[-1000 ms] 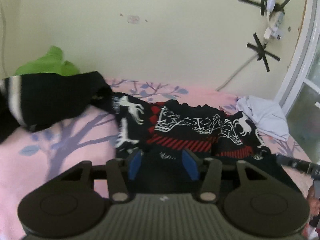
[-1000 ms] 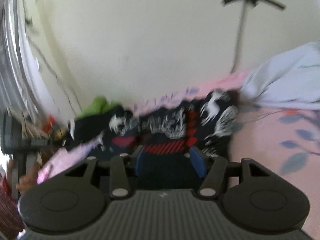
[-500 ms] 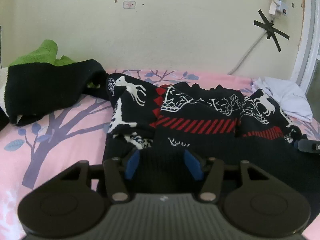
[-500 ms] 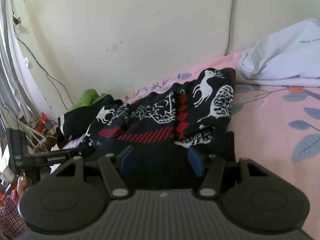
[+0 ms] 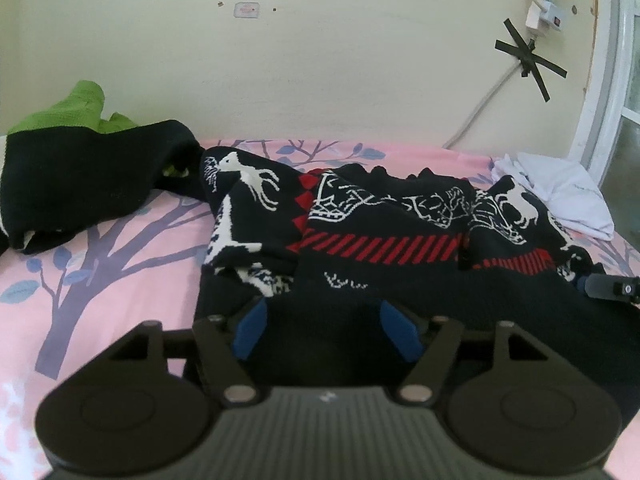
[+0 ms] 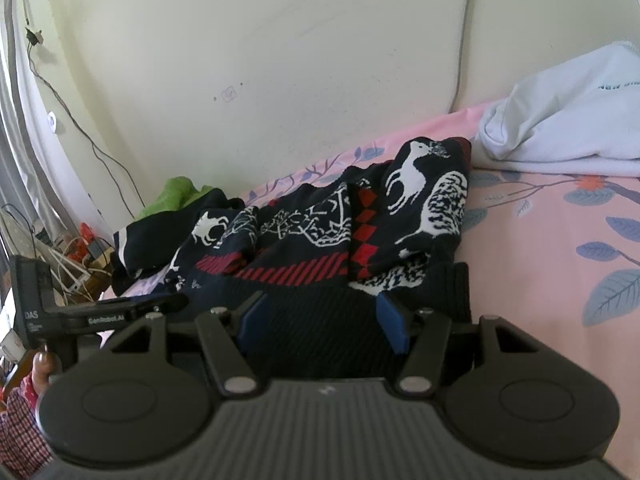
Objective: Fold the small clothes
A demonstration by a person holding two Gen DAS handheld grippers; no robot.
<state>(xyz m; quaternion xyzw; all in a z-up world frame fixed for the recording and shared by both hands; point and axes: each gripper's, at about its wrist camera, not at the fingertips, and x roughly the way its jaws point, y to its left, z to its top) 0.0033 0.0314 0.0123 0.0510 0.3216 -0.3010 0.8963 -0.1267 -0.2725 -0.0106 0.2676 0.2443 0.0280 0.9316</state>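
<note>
Sweater lies crumpled on the bed, patterned yoke bunched toward the wall, plain ribbed hem nearest me.

Left hand-held gripper: jaws have just been opening. Hem fabric sits between the blue pads, but they stand apart from it. I read this as released, not gripping.

Right hand-held gripper: jaws parted about as wide, hem fabric between them. Cannot tell whether the pads press on the knit or only straddle it.

Key relation: the sweater's long axis runs across both views, side to side, and the hem edge lies directly ahead of and under both grippers. Left is at the hem's left end, right at the right end near the folded cuff. Neither is clearly nearer; the body lies away from both, toward the wall.

Other garments: black-and-green one to the left, white one to the right, both clear of the sweater's hem.

Judgement: fold not yet formed; next move likely needs a fresh hold.
</note>
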